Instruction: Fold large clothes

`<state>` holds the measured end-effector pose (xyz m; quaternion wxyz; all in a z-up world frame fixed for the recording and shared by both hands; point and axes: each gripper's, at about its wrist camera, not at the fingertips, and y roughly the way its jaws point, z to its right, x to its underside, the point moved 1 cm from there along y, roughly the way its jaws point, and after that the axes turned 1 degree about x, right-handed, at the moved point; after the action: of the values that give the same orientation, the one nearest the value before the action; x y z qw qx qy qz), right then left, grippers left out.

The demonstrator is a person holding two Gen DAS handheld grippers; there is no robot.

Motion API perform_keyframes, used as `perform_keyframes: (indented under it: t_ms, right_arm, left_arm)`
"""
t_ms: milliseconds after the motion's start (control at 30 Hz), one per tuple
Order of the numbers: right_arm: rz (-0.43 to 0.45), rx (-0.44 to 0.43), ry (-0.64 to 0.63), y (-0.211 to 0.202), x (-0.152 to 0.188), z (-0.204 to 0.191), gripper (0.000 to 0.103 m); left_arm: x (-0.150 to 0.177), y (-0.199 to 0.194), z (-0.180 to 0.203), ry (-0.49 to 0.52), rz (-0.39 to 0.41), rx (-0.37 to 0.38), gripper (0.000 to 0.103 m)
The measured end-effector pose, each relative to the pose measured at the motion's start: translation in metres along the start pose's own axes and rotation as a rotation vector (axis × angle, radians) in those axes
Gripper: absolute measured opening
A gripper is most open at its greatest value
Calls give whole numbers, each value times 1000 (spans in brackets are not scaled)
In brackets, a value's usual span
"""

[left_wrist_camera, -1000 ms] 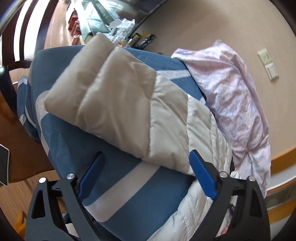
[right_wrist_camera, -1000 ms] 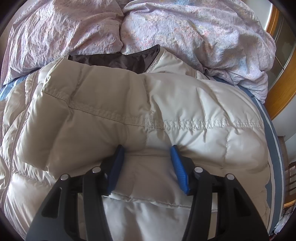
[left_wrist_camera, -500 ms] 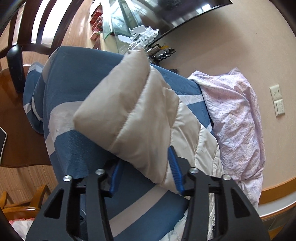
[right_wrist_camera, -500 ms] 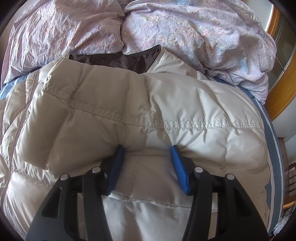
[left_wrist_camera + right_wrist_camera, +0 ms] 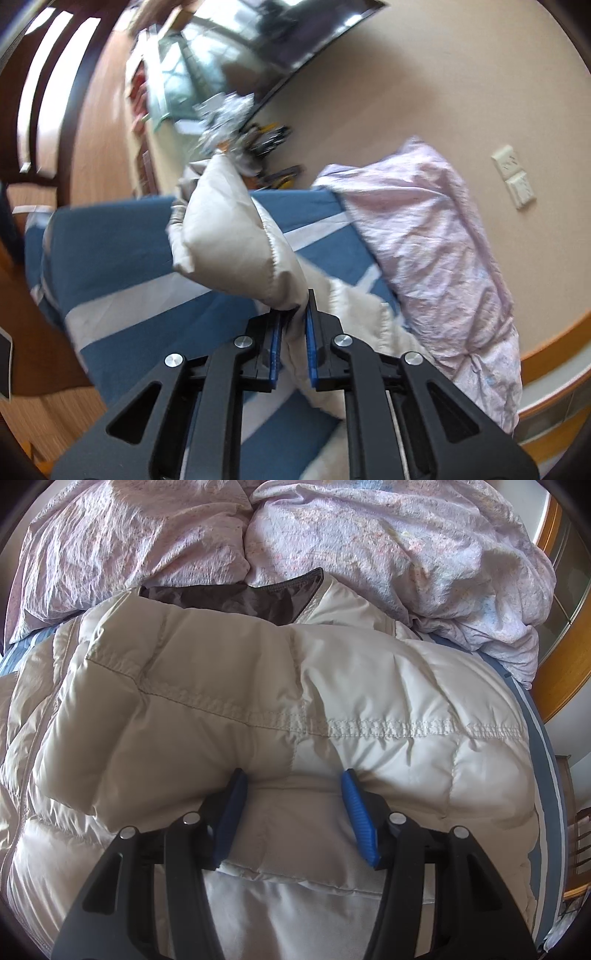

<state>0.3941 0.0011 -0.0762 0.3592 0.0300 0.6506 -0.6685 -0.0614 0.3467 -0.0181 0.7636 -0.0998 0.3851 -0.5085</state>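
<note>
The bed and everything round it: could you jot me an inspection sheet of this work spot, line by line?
Surface: a bed under a blue sheet with white stripes.
Job's things: one cream puffer jacket spread on the bed, dark lining at its collar; its sleeve is raised off the sheet.
Clutter: a crumpled pink duvet heaped beyond the jacket.
Grippers: the left gripper is shut on the sleeve, its jaws having just been closing. The right gripper is partly open, with its fingertips pressed into a fold of the jacket.
Cables: nothing seen.
Surroundings: beige wall with sockets, a dark screen, a blurred, cluttered stand beneath it, wooden floor.
</note>
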Motion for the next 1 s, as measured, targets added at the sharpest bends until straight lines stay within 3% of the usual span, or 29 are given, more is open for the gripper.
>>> perform_keyframes:
  t_ms: [267,500,700,833,1000]
  right_arm:
    - [-9,-4,2,2,-2,1,55]
    - [-17,-21,7,3,-2,2,55]
    - [-30,-62,27,5,-1,6,55]
    - [-28,-84,26,7,2,9,56]
    - [-22,-109,27,6,5,13,56]
  left_arm:
    - [6,-12,143,288,-3,228,10]
    - [65,1,236,469,-149,414,10]
    - [134,23,282,571,-299,525,10]
    - [173,44,297,606,-373,533,10]
    - [199,60,301,626,-423,528,10]
